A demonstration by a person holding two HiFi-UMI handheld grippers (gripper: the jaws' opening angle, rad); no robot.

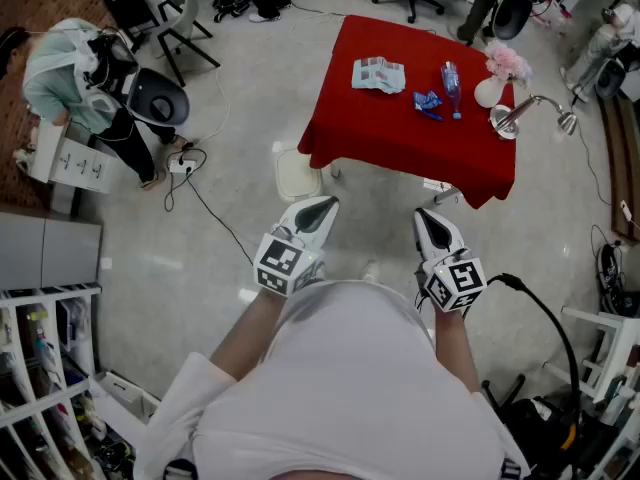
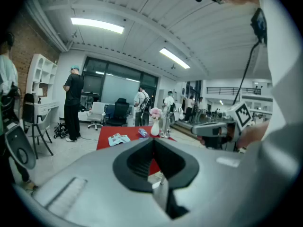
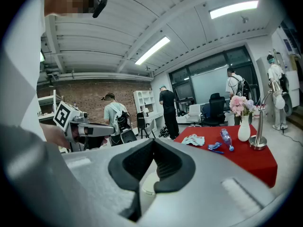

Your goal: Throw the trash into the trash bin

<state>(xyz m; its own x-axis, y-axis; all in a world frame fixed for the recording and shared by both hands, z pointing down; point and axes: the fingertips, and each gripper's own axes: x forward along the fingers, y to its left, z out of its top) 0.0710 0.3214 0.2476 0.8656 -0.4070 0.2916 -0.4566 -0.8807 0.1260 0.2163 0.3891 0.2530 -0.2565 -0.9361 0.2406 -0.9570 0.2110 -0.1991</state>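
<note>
Between its own tips the left gripper (image 2: 154,143) is keeping its jaws clenched and empty, and the right gripper (image 3: 153,143) is pressing its jaws together the same way. Both are pointing slightly downward before the person's chest, well apart from the red table (image 1: 400,143). On it the trash is lying: a crumpled paper (image 1: 378,74), a blue wrapper (image 1: 428,102) and a plastic bottle (image 1: 451,86). A pale trash bin (image 1: 298,173) is standing on the floor just beside the table's near left corner.

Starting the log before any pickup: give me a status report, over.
Left gripper shut, empty; right gripper shut, empty. Crumpled paper, blue wrapper, bottle on red table, ungrasped. Trash bin on floor beside table. Only bare floor ahead of grippers.
</note>
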